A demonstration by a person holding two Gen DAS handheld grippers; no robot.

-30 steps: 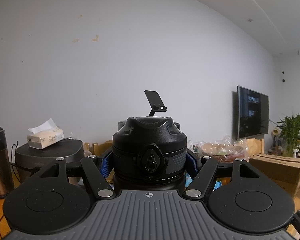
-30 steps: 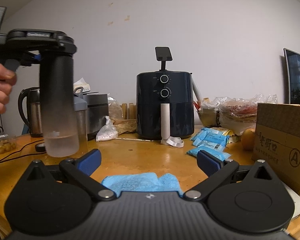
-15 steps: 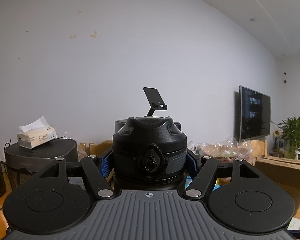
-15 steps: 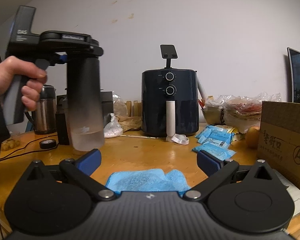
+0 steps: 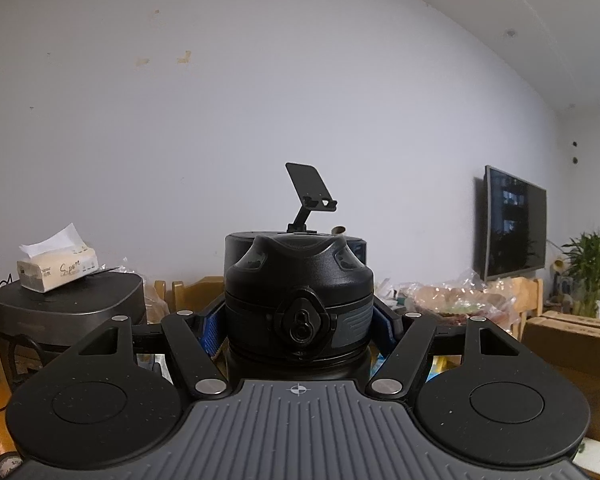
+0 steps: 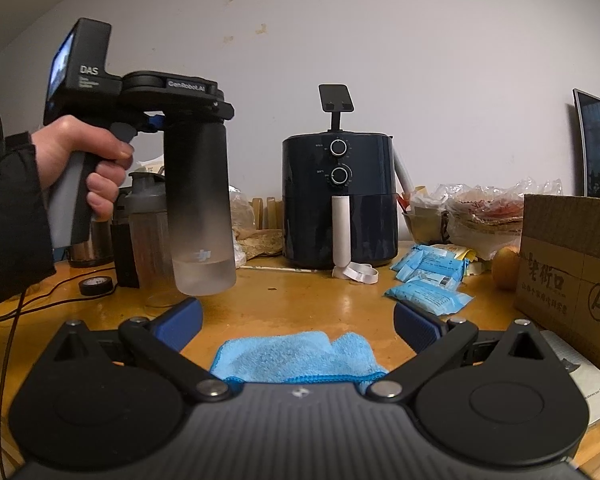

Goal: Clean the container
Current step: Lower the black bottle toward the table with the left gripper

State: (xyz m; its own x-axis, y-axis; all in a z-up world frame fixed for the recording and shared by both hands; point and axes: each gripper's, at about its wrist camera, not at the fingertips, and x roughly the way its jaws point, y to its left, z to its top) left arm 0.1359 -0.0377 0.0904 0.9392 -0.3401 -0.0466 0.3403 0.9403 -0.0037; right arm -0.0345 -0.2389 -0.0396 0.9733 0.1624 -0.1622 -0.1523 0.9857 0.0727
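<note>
we see left gripper pinching bottle at lid, left of frame; right gripper spread over cloth. bottle likely smooth, rigid, light.

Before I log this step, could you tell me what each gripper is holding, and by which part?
The left gripper clamps the bottle around its black lid, lifted off the table. The right gripper is open and holds nothing.

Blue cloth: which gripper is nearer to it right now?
Right. The right gripper hangs open just above the cloth. The left gripper is off to the side, holding the bottle up.
</note>
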